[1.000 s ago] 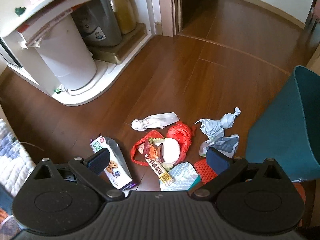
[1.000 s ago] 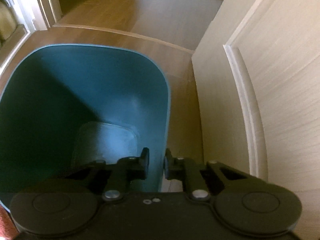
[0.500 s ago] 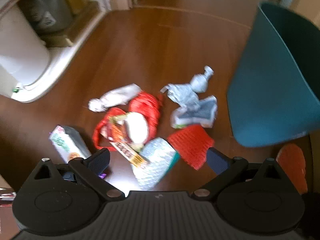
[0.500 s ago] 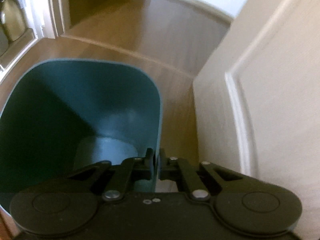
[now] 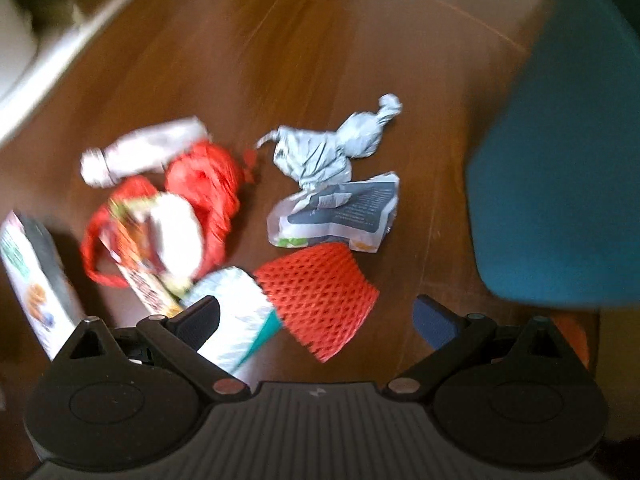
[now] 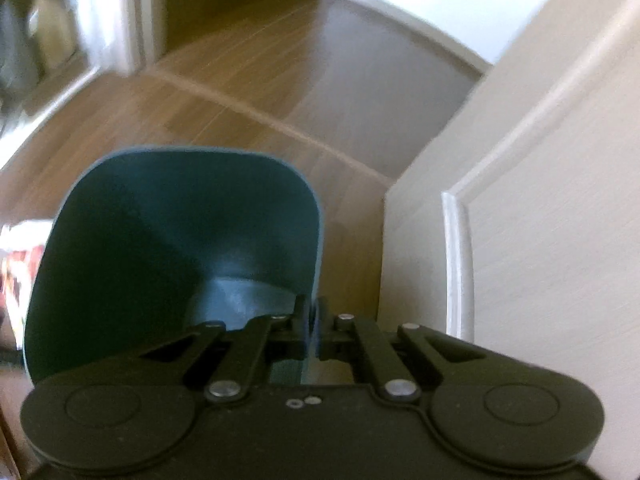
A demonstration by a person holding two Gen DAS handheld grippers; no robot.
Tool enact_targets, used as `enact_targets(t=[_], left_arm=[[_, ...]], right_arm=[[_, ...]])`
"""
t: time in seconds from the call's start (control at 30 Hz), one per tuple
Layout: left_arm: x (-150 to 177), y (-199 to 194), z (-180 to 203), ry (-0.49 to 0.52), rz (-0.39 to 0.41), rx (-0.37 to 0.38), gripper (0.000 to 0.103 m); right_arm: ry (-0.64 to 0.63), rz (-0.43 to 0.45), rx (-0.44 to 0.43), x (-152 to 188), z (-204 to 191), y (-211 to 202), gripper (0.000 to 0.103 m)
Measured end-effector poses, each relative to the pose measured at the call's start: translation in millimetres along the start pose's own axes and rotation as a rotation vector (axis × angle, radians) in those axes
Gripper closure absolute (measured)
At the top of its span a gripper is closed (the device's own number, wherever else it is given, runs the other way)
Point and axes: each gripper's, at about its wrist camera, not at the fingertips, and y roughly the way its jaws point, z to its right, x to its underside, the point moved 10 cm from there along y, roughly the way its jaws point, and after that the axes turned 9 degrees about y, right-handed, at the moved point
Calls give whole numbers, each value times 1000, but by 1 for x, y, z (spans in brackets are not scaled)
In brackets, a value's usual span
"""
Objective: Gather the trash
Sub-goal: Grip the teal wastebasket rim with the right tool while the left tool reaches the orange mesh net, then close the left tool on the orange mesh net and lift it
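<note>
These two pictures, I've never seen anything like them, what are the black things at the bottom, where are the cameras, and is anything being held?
No robot here: a person carries a hand-held gripper in each hand, each with a wide-angle camera looking forward along its two fingers. The black shapes are those tools.

The left view looks down at a wooden floor. The left hand-held gripper is open above scattered trash: a red foam net, a crumpled grey bag, a red plastic bag and a small carton. It holds nothing.

The right view looks into a teal bin, beside a pale door panel. The right hand-held gripper is shut on the bin's rim.
</note>
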Motion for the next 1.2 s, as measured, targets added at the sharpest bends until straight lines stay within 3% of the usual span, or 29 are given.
enact_targets(t=[0.17, 0.43, 0.5, 0.57, 0.73, 0.8, 0.83, 0.97, 1.2], left_arm=[[-9, 45, -5, -117, -81, -1, 0], [-5, 85, -2, -209, -156, -7, 1], [-4, 89, -2, -220, -166, -8, 11], [-2, 93, -1, -242, -184, 4, 36], [2, 97, -2, -252, -198, 15, 73], [0, 92, 1, -236, -181, 18, 77], [-2, 88, 3, -226, -169, 26, 85], [-8, 58, 11, -220, -131, 71, 86], [-24, -39, 31, -126, -10, 158, 86]], right_arm=[[-66, -27, -22, 2, -6, -5, 100], [-111, -58, -63, 1, -9, -7, 98], [-111, -59, -69, 2, -9, -7, 97], [-105, -61, -75, 2, -10, -8, 97], [-86, -63, -76, 7, -7, -5, 97], [-78, -64, -71, 9, -7, -5, 97], [-74, -64, -68, 8, -8, -4, 97], [-79, -53, -66, 5, -11, -2, 97], [-106, -35, -66, 4, -17, -1, 98]])
